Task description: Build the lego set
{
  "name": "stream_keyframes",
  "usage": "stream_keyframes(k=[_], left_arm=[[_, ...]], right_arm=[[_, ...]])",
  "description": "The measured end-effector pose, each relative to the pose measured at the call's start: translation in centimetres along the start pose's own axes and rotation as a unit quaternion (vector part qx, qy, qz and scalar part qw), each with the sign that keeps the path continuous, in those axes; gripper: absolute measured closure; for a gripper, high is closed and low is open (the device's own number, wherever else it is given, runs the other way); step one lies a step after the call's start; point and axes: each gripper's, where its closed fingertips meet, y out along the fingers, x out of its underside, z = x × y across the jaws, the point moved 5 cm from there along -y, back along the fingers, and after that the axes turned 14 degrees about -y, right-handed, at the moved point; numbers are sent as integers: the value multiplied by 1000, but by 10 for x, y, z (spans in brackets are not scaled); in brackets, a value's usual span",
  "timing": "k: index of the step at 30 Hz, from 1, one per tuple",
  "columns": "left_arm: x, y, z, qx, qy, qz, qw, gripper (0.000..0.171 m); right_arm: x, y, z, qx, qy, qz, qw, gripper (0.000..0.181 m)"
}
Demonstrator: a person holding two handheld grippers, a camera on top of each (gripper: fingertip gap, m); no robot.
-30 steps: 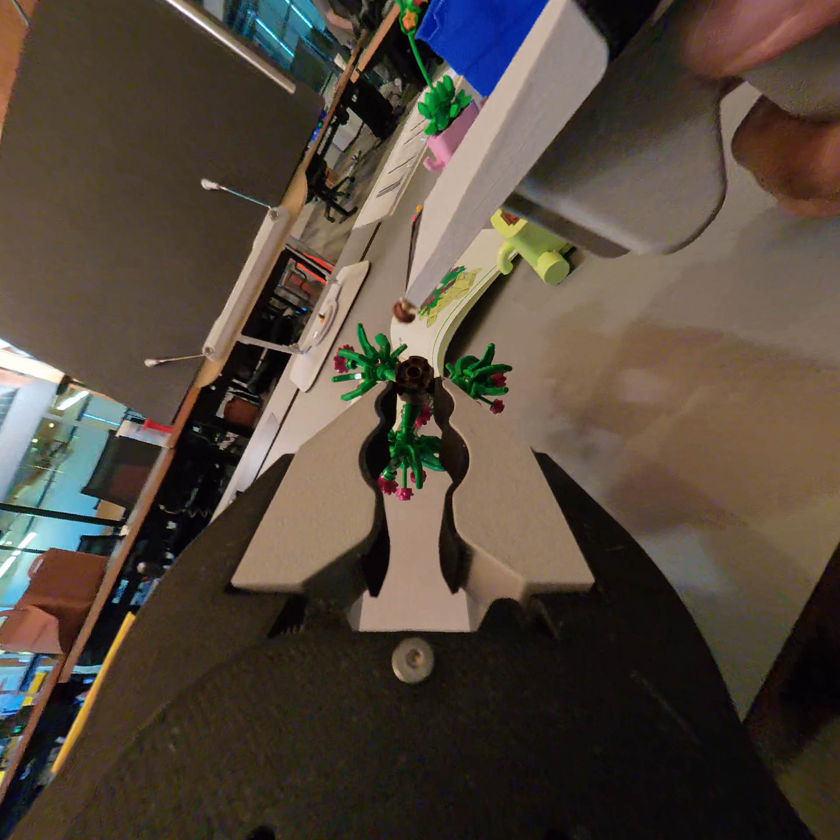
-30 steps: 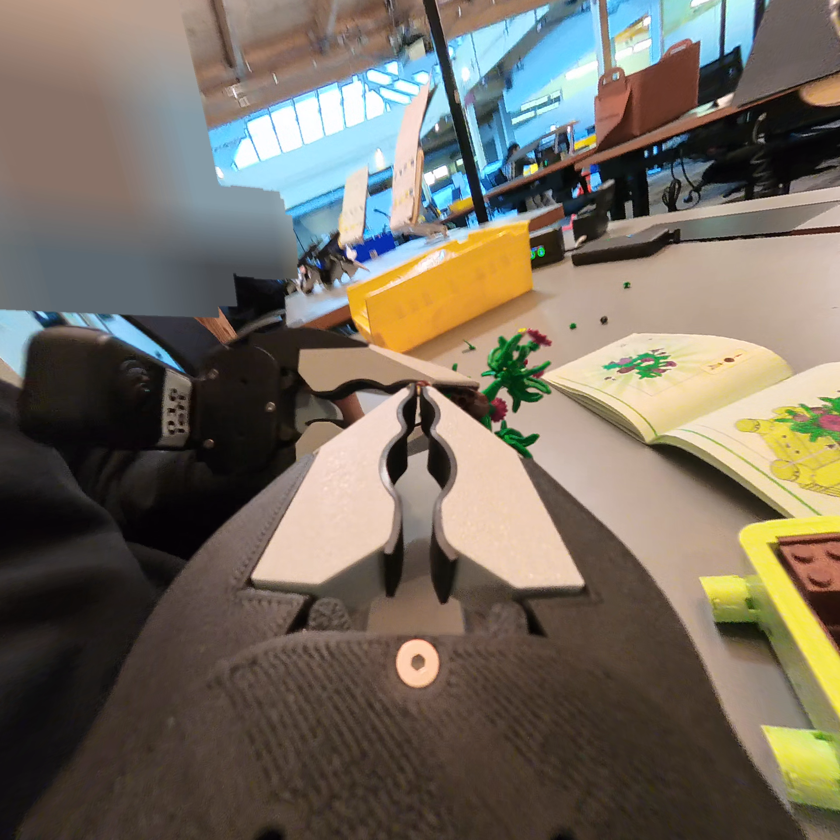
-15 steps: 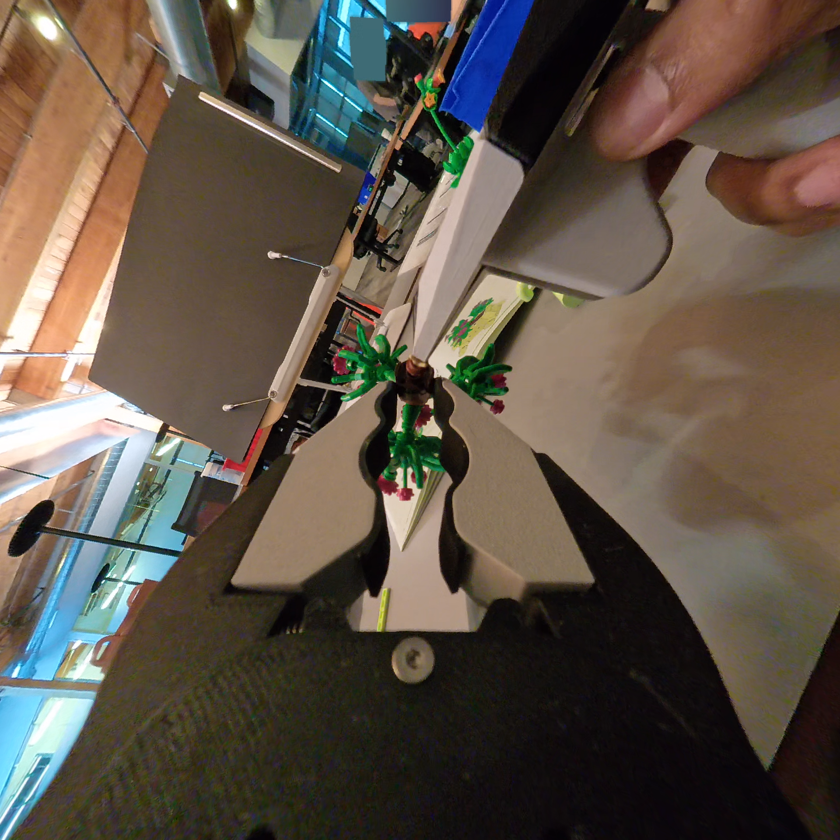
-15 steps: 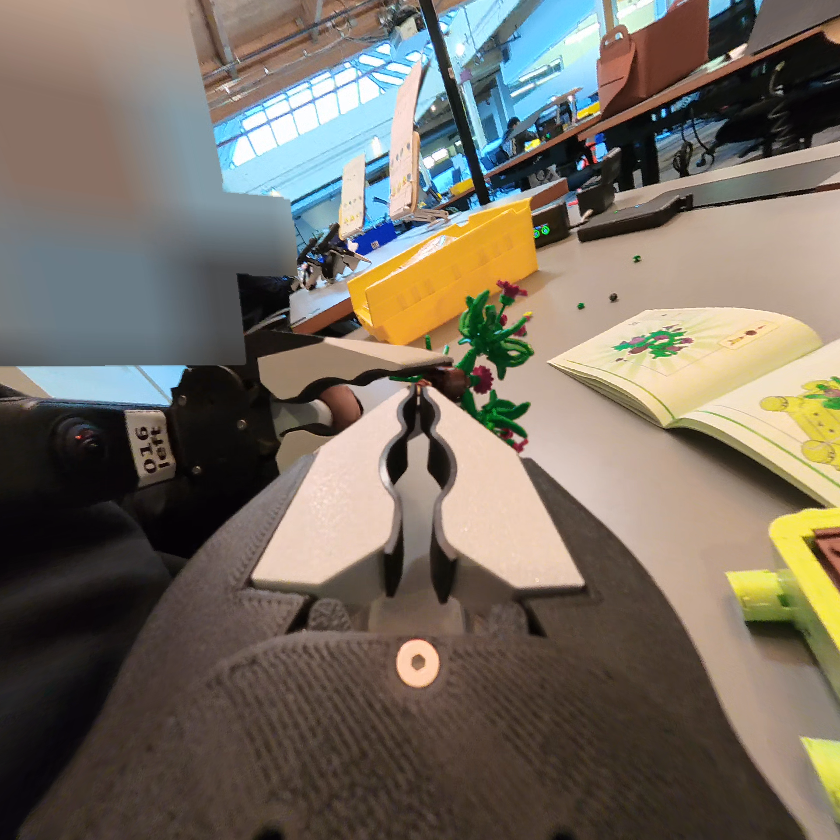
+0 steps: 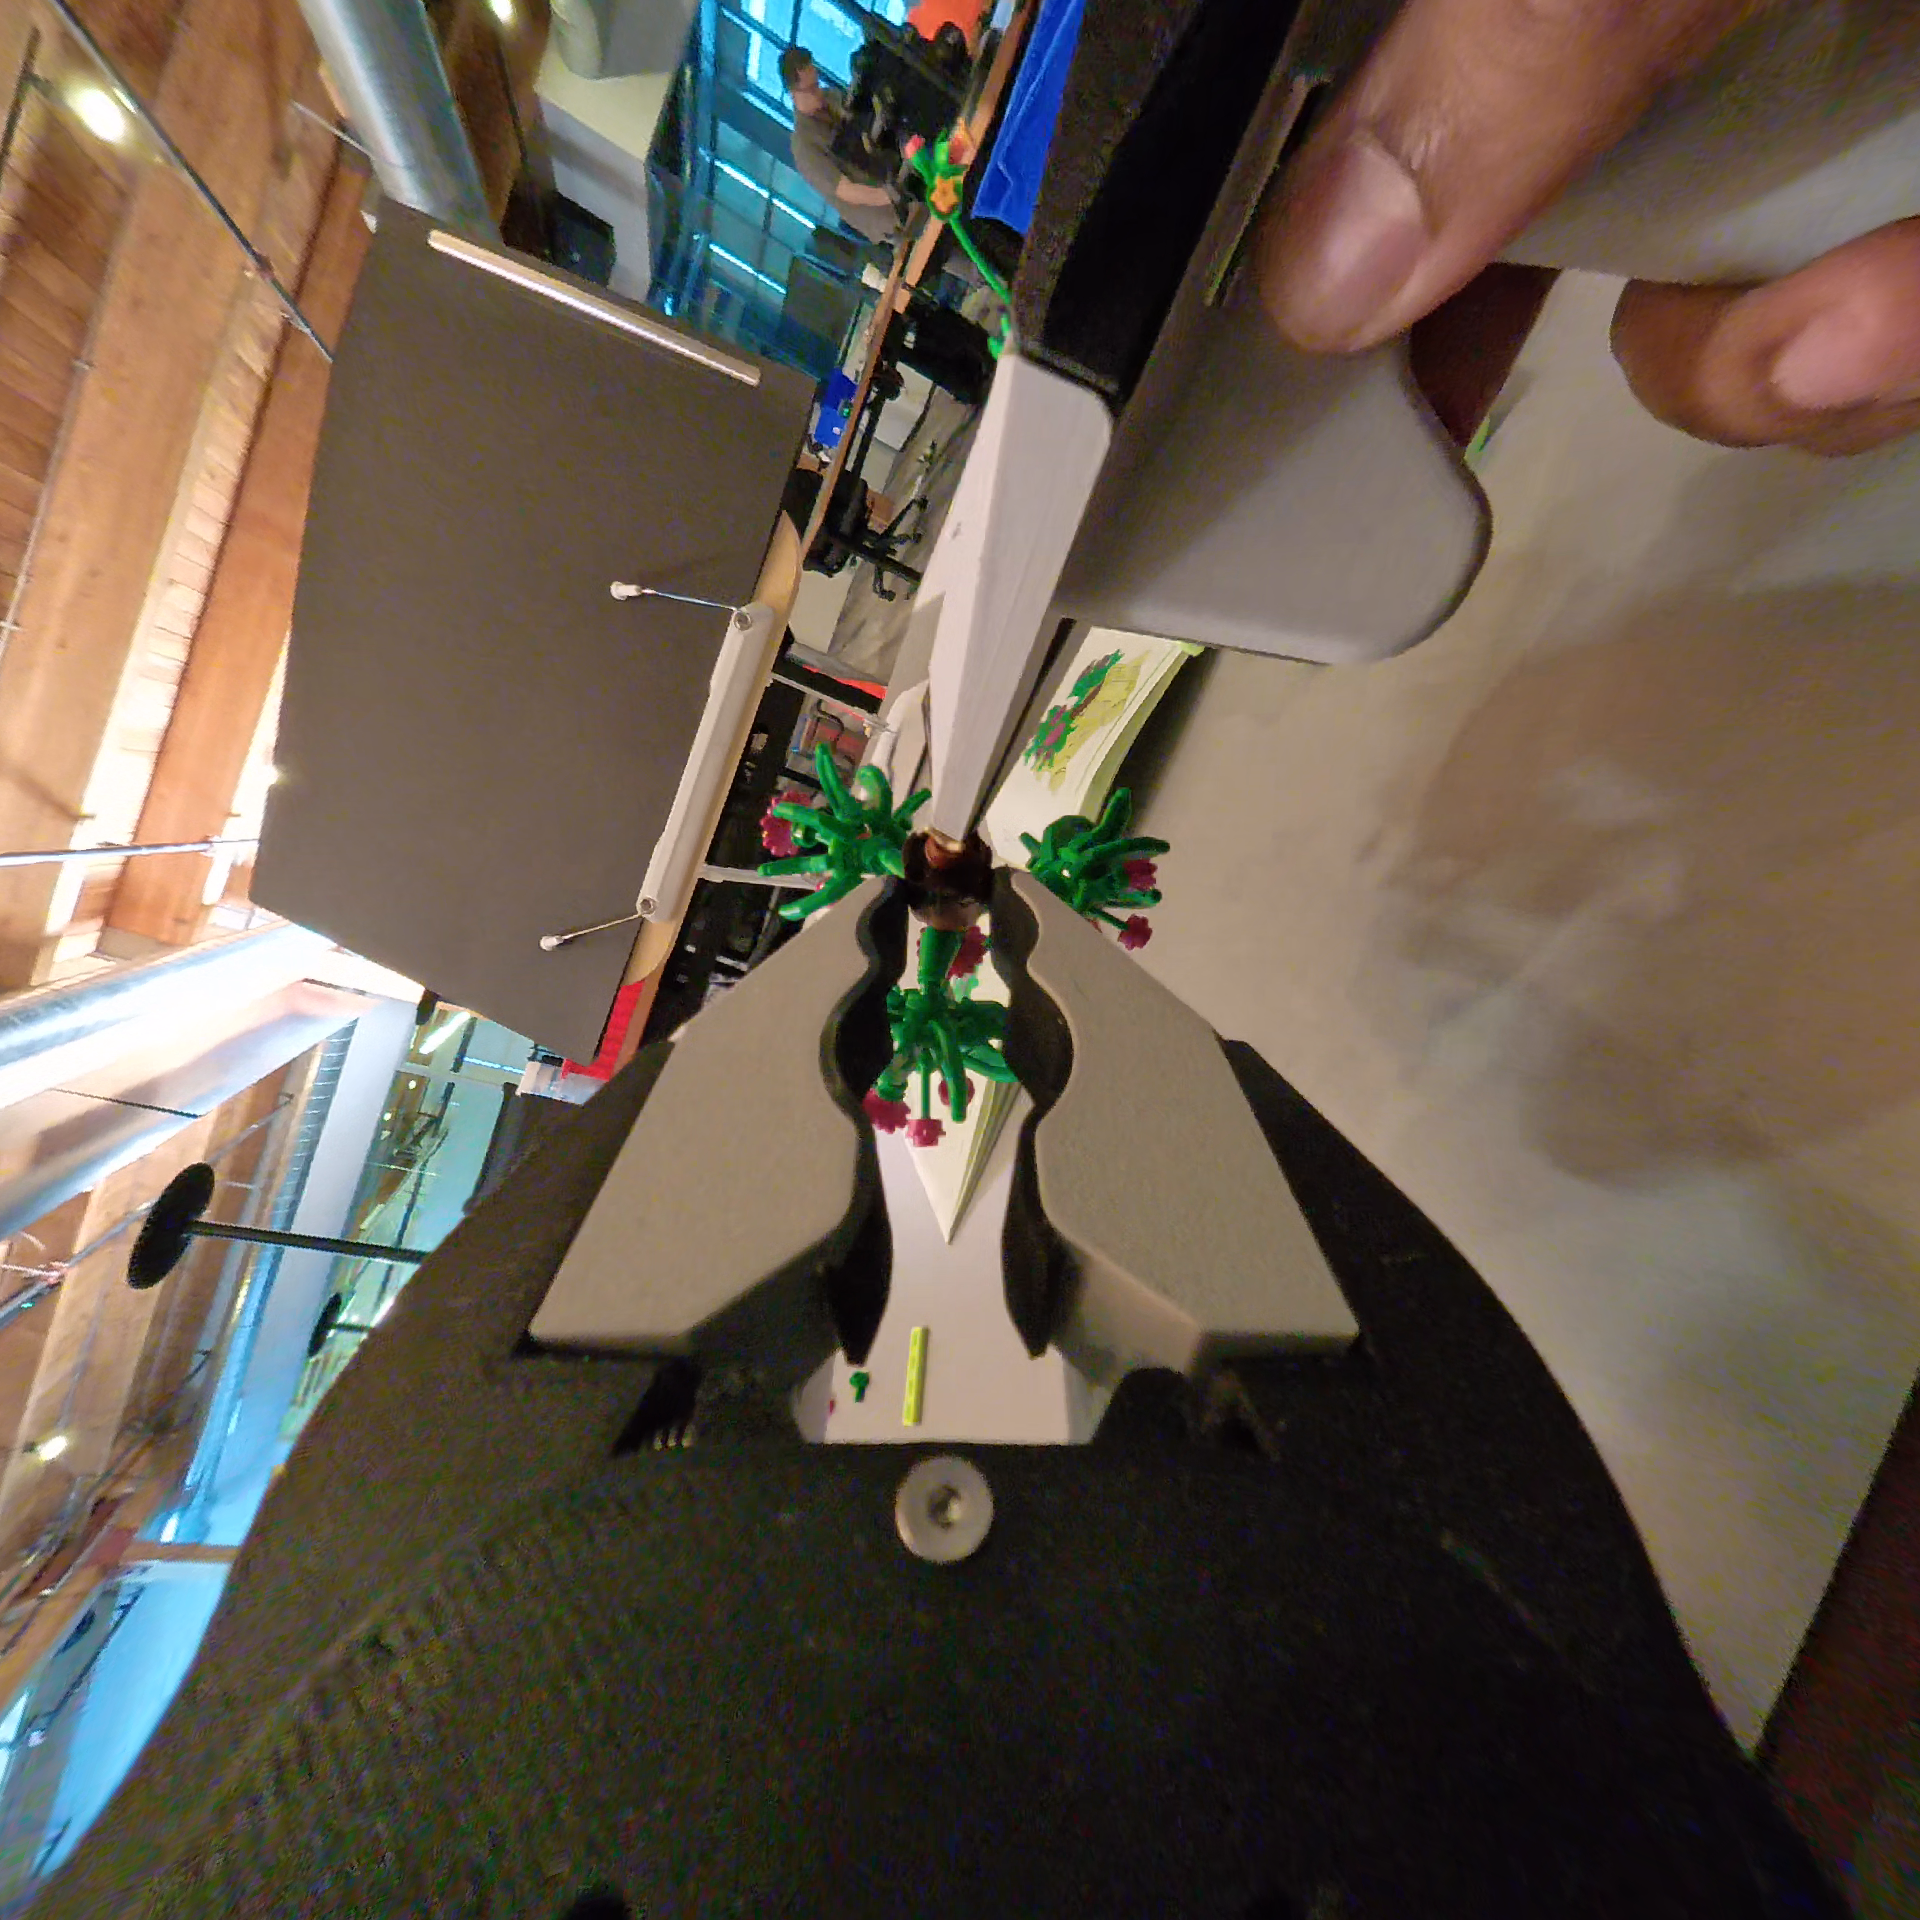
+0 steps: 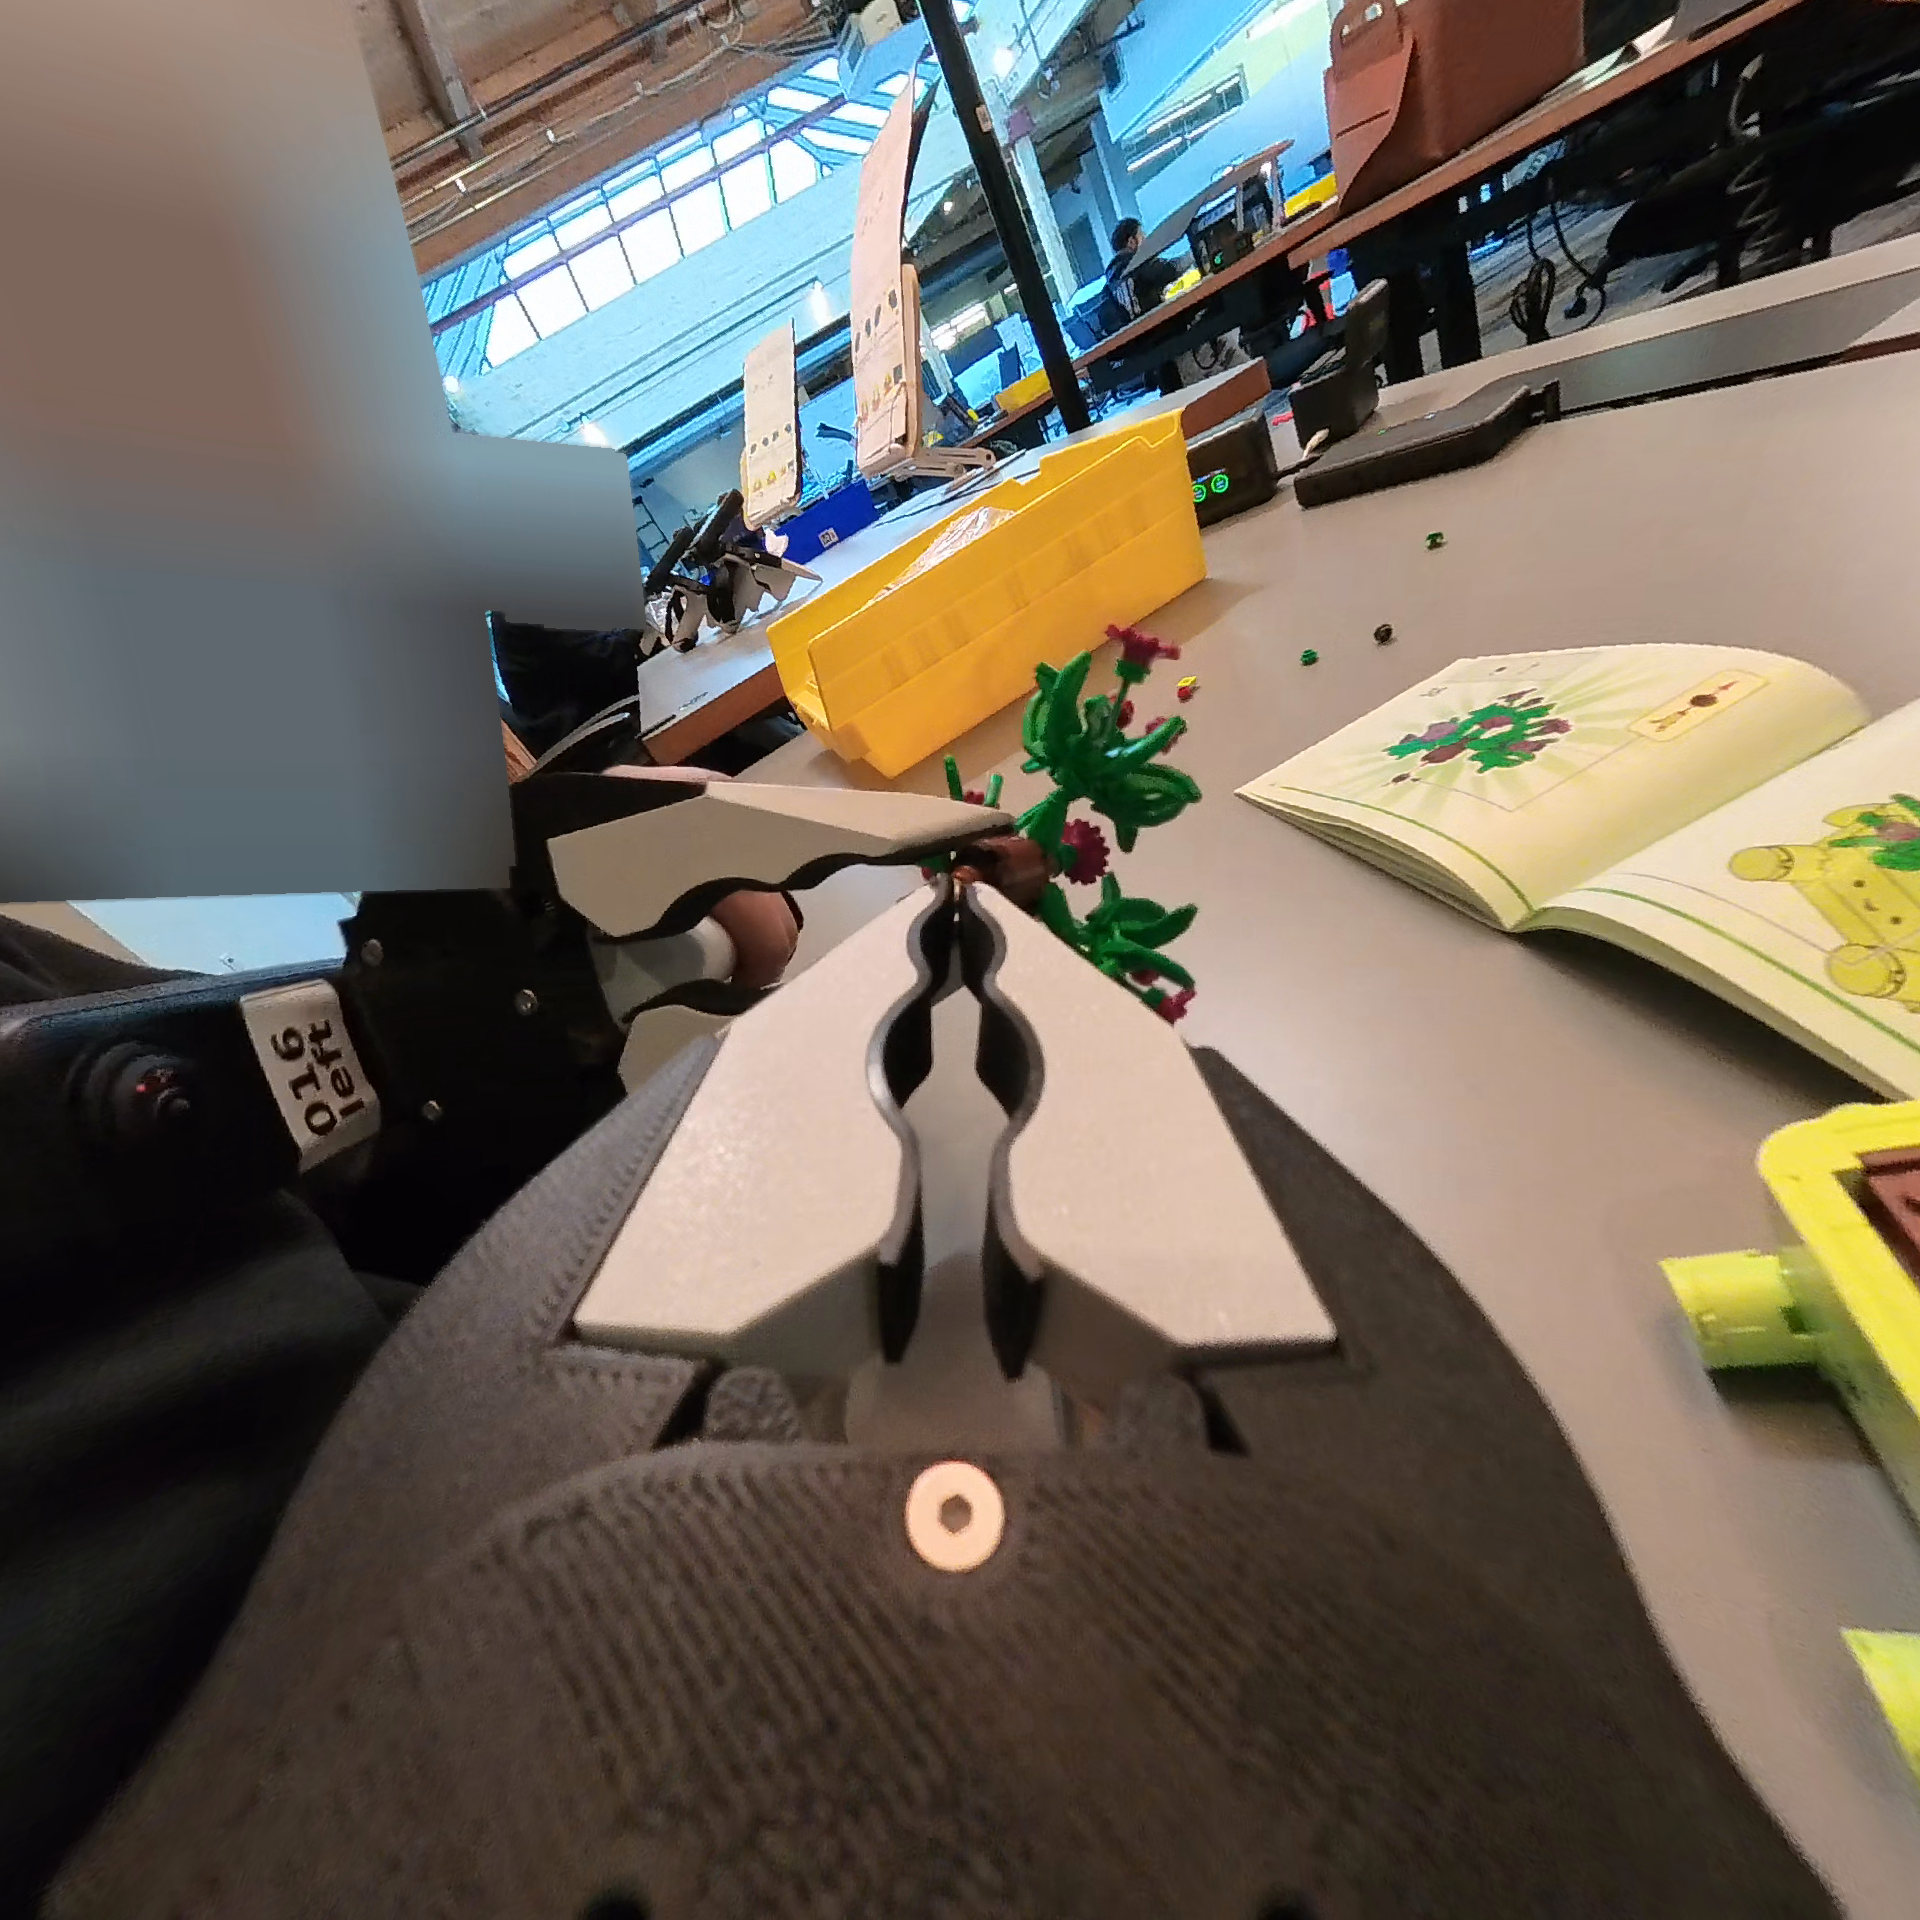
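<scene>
Left gripper [image 5: 945,896] jaws clamped on brown hub of plant sprig [image 5: 940,883]; right gripper [image 6: 954,896] jaws pinched on tiny stud touching hub.

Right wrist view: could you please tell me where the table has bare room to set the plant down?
Bare table lies between the open booklet, lime base and right gripper. It is crowded around the yellow bin and plant.

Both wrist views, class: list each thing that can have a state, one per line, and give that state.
Left tool: shut on the plant's brown hub.
Right tool: shut on a small brown piece, tip at the hub.
Lego plant: held above the table, partly built.
Instruction booklet: open, flat on the table.
Yellow bin: on the table, something clear inside.
Lime-green lego frame: on the table, brown plate inside.
</scene>
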Motion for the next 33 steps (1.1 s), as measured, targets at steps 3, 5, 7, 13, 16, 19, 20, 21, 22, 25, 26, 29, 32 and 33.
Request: stream_keyframes(k=[3, 5, 7, 13, 16, 19, 20, 21, 22, 25, 26, 29, 32, 33], left_arm=[[-1, -1, -1, 0, -2, 0, 1000, 159], [-1, -1, -1, 1, -4, 0, 1000, 159], [0, -1, 0, 1, 1, -5, 1000, 159], [6, 3, 5, -2, 28, -28, 999, 159], [10, 6, 9, 1, 42, -41, 998, 159], [13, 7, 11, 1, 51, -48, 998, 159], [13, 7, 12, 1, 52, -50, 997, 159], [13, 8, 12, 0, 54, -52, 997, 159], [13, 8, 12, 0, 56, -54, 997, 159], [15, 9, 14, 0, 66, -60, 996, 160], [16, 9, 15, -1, 69, -63, 996, 160], [17, 10, 16, 1, 68, -68, 995, 160], [19, 11, 17, 4, 69, -72, 995, 161], [20, 11, 18, 5, 70, -74, 995, 161]], right_arm=[[0, 0, -1, -3, 0, -3, 1000, 181], [1, 1, -1, -5, 2, -4, 1000, 181], [2, 1, -1, -3, 6, -6, 1000, 181], [6, 3, 1, 22, 15, -25, 999, 181], [9, 5, 3, 43, 9, -48, 998, 181], [11, 6, 3, 56, 7, -68, 996, 181], [12, 6, 3, 59, 6, -70, 996, 181], [12, 6, 3, 61, 7, -72, 996, 181], [12, 6, 4, 61, 9, -72, 995, 181], [14, 7, 5, 62, 20, -78, 995, 181], [15, 8, 5, 63, 22, -80, 995, 181], [17, 9, 6, 70, 23, -85, 994, 181], [19, 10, 7, 69, 29, -89, 993, 181], [20, 10, 8, 69, 33, -91, 993, 181]])
